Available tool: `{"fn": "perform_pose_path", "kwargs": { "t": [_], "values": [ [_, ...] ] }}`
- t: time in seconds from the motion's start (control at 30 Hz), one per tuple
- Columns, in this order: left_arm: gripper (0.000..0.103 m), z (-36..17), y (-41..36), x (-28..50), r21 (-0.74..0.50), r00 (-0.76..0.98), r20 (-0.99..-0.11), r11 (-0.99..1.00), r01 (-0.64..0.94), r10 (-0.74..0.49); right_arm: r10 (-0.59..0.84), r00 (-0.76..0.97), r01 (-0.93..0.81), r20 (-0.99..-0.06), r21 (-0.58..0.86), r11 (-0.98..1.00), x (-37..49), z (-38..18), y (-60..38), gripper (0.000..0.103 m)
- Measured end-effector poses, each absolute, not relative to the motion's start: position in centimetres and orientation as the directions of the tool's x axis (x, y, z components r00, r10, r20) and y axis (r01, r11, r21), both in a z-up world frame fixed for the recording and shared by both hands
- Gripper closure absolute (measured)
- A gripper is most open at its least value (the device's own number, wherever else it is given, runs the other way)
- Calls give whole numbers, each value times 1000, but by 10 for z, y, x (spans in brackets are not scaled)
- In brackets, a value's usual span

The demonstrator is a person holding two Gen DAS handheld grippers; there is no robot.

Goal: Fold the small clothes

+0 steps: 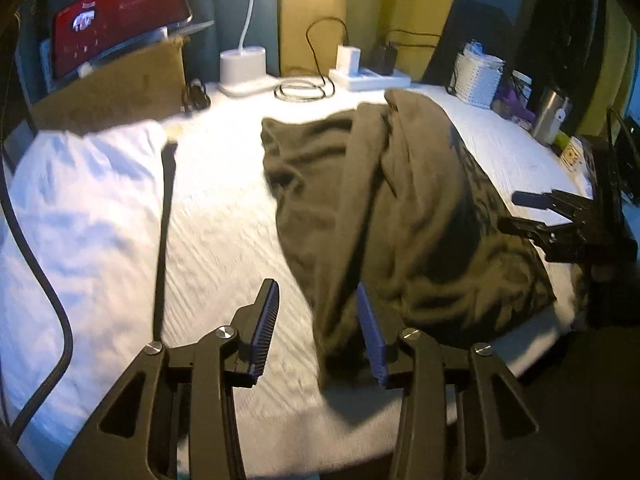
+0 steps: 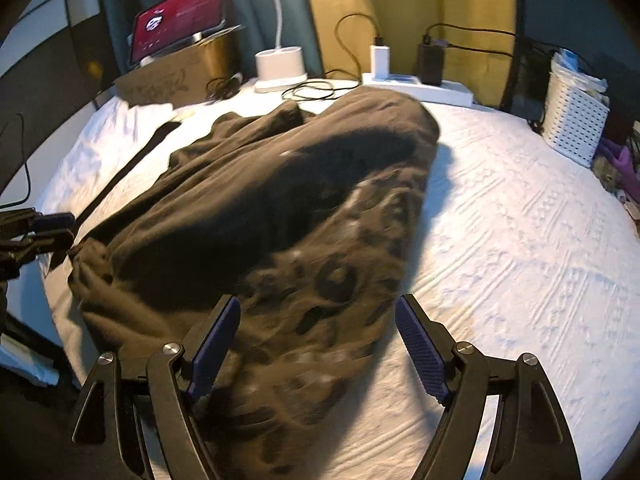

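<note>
A dark olive garment (image 1: 400, 216) lies rumpled on a white textured cloth (image 1: 224, 216) that covers the table, with its near edge bunched up close to both grippers. Both views are blurred, so the folds are hard to read; in the right wrist view a pale printed pattern (image 2: 332, 276) shows on the near part of the fabric, but no letters can be made out.

The left gripper (image 1: 318, 330) is partly open, with a gap between the pads. The garment's edge hangs just beside its right pad (image 1: 370, 332) and hides part of it; whether fabric touches the pad I cannot tell. The right gripper (image 2: 318, 346) stands wide, its pads apart over the garment's near edge and pressing nothing.

At the back, a red screen (image 1: 120, 20) shows a white logo and small text too blurred to read. A white lamp base (image 1: 242, 66), a power strip (image 1: 370, 76) with chargers and a white basket (image 1: 478, 78) are near the table's far edge. A steel cup (image 1: 554, 114) carries a small label, unreadable.
</note>
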State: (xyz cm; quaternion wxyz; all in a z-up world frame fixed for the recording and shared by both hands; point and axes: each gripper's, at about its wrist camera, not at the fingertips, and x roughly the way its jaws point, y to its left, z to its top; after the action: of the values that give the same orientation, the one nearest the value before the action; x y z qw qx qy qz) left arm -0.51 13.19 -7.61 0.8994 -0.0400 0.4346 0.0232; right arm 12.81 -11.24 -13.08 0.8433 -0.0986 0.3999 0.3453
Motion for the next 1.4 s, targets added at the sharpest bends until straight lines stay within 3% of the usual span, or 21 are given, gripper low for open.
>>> {"fn": "perform_pose_path", "kwargs": {
  "t": [0.77,1.1,1.23,1.27,1.3,1.4],
  "values": [
    [63,-89,75,164,182,614,-788,972,146,56,488,459,-551,-743,193,812,203,-144,-151,22],
    [63,-109,65,195,242,597,-799,947,213,70,489,462,-543,-739,200,815,217,-144,-147,22],
    [64,-109,73,199,208,608,-793,958,198,46,479,464,-542,-746,189,819,220,-143,-143,22],
    [75,-108,77,199,185,613,-790,964,191,30,475,464,-542,-747,185,820,220,-143,-141,22],
    [95,-107,81,198,161,614,-789,969,185,14,471,465,-542,-750,180,821,221,-143,-139,22],
    [100,-101,95,194,83,620,-784,986,141,-23,462,465,-543,-756,168,822,222,-144,-135,22]
  ]
}}
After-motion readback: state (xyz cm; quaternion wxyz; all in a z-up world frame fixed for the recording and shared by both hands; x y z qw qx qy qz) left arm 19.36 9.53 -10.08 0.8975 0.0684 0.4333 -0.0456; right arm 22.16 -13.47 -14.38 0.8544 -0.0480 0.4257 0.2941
